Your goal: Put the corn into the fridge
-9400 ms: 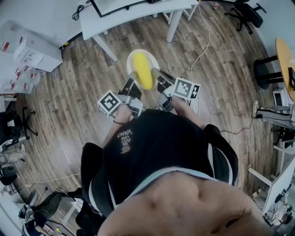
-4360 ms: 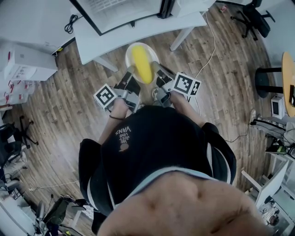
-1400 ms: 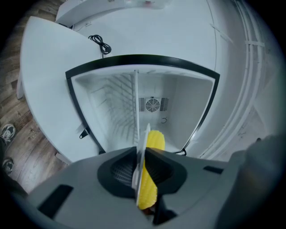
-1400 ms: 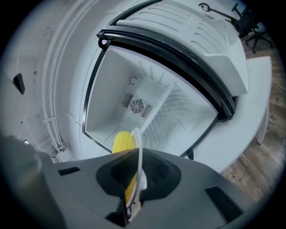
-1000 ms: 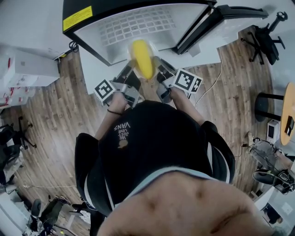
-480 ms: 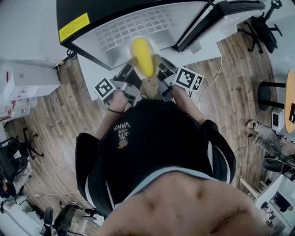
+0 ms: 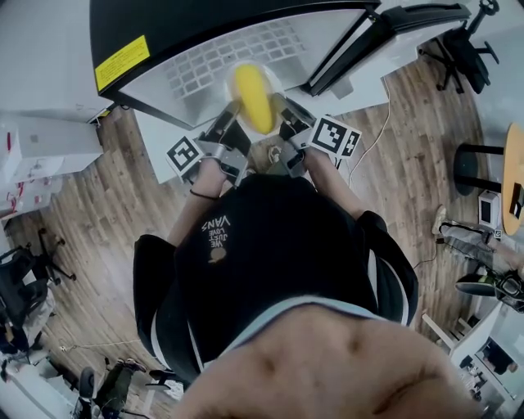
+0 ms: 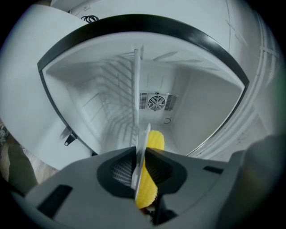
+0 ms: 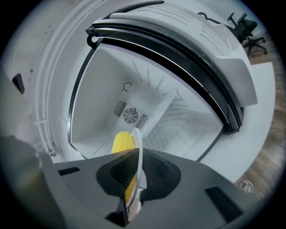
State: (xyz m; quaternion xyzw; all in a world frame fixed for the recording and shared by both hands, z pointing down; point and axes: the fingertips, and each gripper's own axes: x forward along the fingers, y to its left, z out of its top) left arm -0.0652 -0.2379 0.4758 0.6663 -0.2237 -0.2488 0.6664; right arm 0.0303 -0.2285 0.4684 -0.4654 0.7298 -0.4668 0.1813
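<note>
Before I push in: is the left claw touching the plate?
Touching. The left gripper view shows the left claw shut on the white plate, its rim edge-on between the pads, with the corn beside it.

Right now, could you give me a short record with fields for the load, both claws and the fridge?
Load: corn on a white plate
Left claw: shut on the plate rim
Right claw: shut on the opposite rim
Fridge: door open, wire shelf inside
Load position: held at the fridge opening, not set down
</note>
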